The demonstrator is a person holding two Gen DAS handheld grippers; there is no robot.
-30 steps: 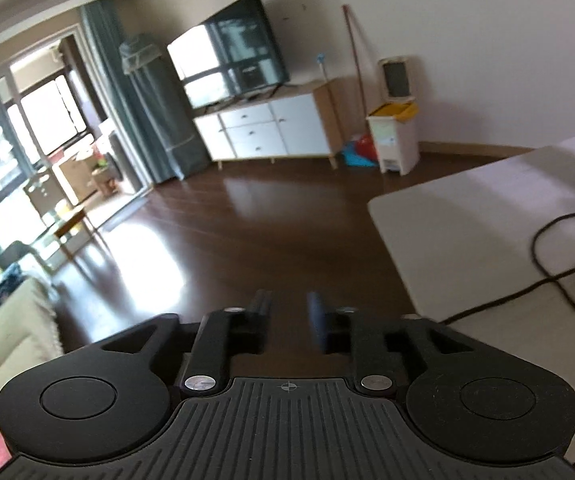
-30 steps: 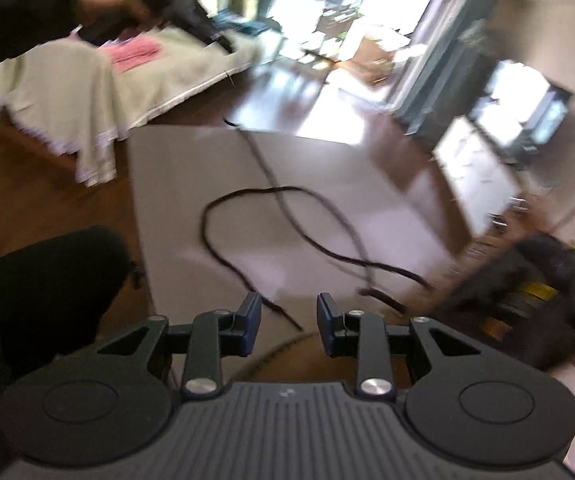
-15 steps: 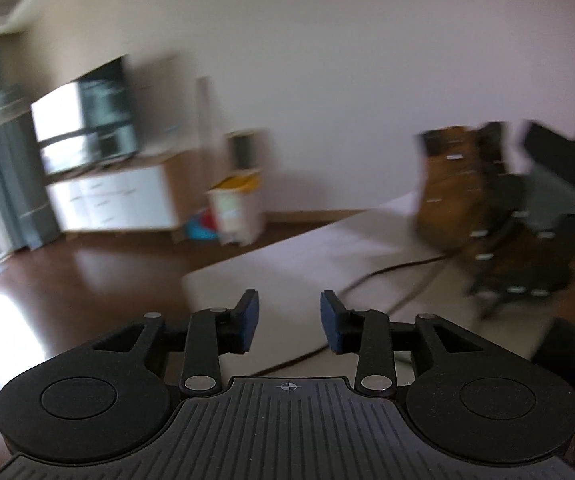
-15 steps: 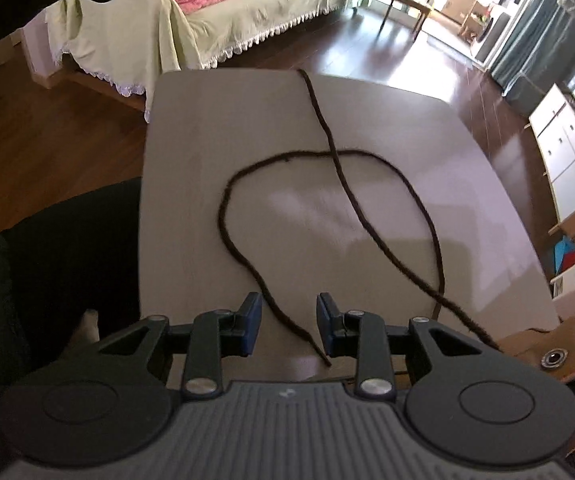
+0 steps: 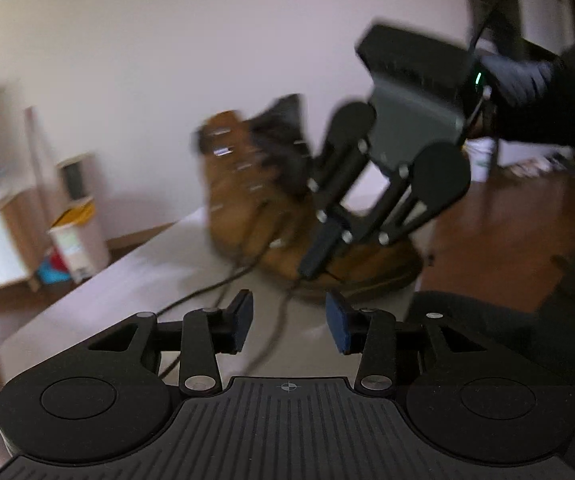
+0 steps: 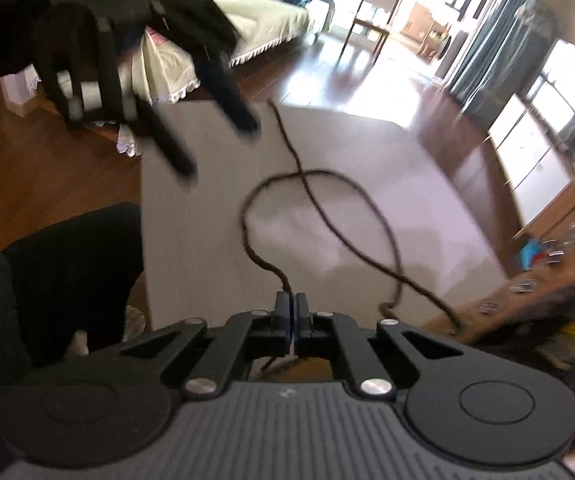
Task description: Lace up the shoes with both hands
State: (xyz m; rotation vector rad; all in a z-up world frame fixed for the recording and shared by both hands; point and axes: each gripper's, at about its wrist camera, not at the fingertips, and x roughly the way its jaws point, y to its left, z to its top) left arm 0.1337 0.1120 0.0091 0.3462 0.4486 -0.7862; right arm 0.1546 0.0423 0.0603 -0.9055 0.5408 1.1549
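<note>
Right tongs (image 6: 290,312) have just pinched fully closed on the dark brown shoelace (image 6: 319,216), whose end pokes out behind the pads while the rest runs forward in a crossed loop over the pale bench (image 6: 427,168). Left tongs (image 5: 289,322) have just been widening and stand partly apart with nothing between the blue pads, hovering above the bench with the lace lying beneath and ahead of them. Beyond them, in the left wrist view, the tan lace-up boot (image 5: 243,196) stands upright at the far corner of the bench, blurred, its lace trailing toward the camera. A gloved hand (image 5: 523,76) grips the right tongs' handle just in front of the boot.
</note>
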